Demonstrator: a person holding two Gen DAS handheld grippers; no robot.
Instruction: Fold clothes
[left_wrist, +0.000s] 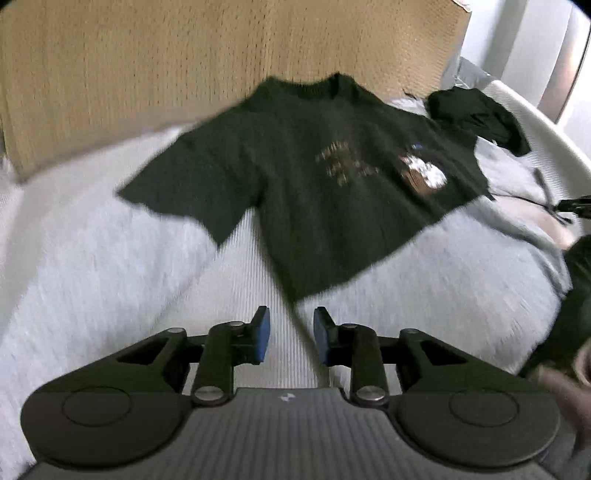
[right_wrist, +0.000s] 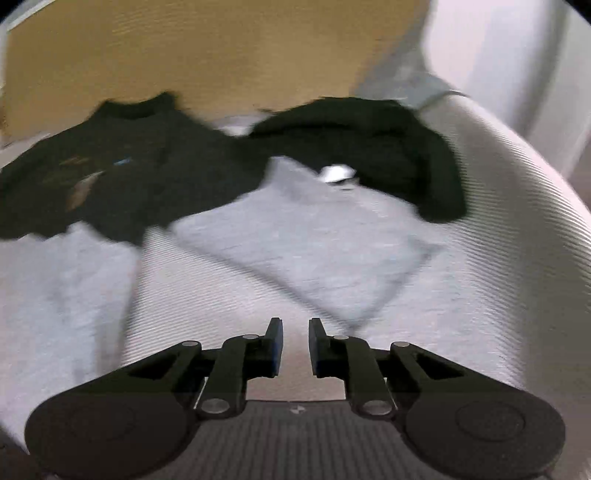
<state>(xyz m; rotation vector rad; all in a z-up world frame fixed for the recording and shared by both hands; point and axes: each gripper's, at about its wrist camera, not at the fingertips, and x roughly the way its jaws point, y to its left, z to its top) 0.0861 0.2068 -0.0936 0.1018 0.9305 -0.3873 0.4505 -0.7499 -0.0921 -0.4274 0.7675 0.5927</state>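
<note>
A black T-shirt (left_wrist: 314, 177) with a pale chest print lies flat, neck towards the back; it also shows at the left of the right wrist view (right_wrist: 110, 177). A second black garment (left_wrist: 480, 114) lies crumpled at the back right (right_wrist: 388, 147), with a white tag (right_wrist: 336, 172) at its edge. Grey garments (left_wrist: 92, 258) (right_wrist: 314, 240) are spread under and in front of them. My left gripper (left_wrist: 291, 317) hovers just short of the T-shirt's hem, open, nothing between its blue pads. My right gripper (right_wrist: 295, 325) hangs above the white surface near a grey garment's corner, jaws slightly apart and empty.
Everything lies on a white ribbed surface (left_wrist: 229, 295) (right_wrist: 517, 258) with a curved raised edge at the right. A tan board (left_wrist: 184, 66) stands behind. A person's hand (left_wrist: 569, 380) and dark sleeve (left_wrist: 576, 295) are at the right edge, near a thin black cable (left_wrist: 546, 199).
</note>
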